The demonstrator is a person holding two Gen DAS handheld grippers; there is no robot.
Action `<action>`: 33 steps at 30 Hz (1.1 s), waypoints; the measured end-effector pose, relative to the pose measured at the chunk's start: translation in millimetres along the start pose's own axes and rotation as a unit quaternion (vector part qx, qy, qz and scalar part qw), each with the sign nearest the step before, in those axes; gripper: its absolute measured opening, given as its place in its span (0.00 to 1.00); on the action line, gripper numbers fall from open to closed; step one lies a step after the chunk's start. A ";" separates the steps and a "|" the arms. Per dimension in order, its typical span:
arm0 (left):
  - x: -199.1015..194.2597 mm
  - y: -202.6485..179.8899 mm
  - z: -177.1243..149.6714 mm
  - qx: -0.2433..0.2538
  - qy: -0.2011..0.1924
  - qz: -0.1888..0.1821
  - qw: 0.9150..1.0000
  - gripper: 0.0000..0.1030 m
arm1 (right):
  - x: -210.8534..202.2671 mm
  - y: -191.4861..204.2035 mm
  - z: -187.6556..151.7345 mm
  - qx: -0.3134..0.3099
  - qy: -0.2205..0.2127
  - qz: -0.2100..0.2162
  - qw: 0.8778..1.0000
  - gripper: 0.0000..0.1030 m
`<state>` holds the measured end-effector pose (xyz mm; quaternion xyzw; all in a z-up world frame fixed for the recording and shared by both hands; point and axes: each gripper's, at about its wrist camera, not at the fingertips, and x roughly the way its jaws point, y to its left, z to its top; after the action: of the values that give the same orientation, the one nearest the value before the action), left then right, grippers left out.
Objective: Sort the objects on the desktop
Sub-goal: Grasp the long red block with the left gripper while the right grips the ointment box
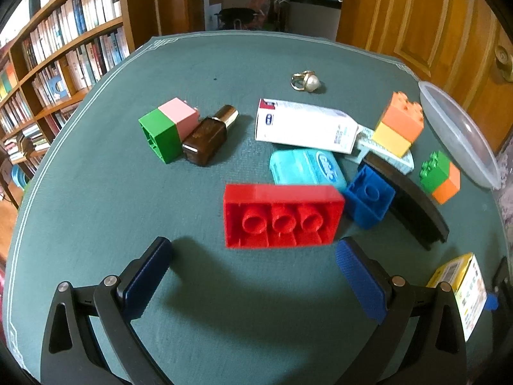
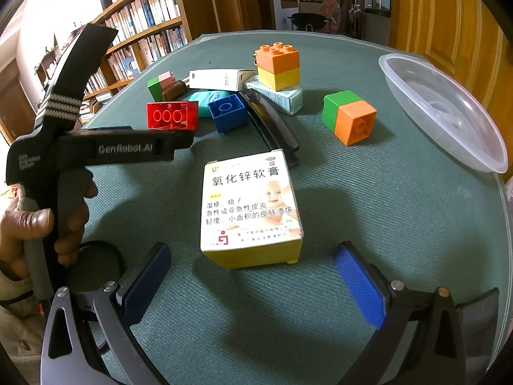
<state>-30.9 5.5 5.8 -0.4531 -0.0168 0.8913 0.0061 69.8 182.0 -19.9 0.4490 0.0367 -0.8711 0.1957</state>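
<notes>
Green-clothed table (image 1: 134, 192), red brick (image 1: 282, 215), clear bowl (image 2: 445, 112), ointment box (image 2: 250, 211), pearl ring (image 1: 305, 81)

Wooden bookshelves (image 1: 64, 41) crammed with books stood at ten o'clock; panelled wooden doors (image 1: 426, 19) rose at two o'clock.

In the left wrist view the yellow medicine box (image 1: 461, 292) is partly hidden behind the gripper's arm. The orange-and-yellow block (image 1: 399, 125) covers part of the pale box (image 1: 389, 157) beneath it. Beside that block, the clear bowl (image 1: 461, 134) runs out of frame.
</notes>
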 end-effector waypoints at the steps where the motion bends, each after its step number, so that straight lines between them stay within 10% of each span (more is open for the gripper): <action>1: 0.6 -0.6 1.3 0.000 -0.001 0.000 1.000 0.98 | 0.0 0.1 0.3 0.000 0.000 0.000 1.000 1.00; 10: 2.5 -4.2 9.2 0.012 -0.017 0.009 1.000 0.69 | 0.8 -0.4 2.0 0.001 0.000 0.000 1.000 1.00; 20: -3.3 1.9 6.9 -0.002 -0.022 -0.015 1.000 0.67 | -1.4 -4.8 8.8 0.018 -0.010 -0.003 1.000 0.96; 33: -16.0 8.0 4.3 -0.005 -0.031 -0.019 0.999 0.67 | 5.2 -1.2 22.3 0.015 -0.008 -0.021 1.000 0.49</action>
<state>-24.9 -3.0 20.9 -0.4245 -0.0298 0.9047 0.0205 49.5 176.2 -11.0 0.4439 0.0314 -0.8792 0.1704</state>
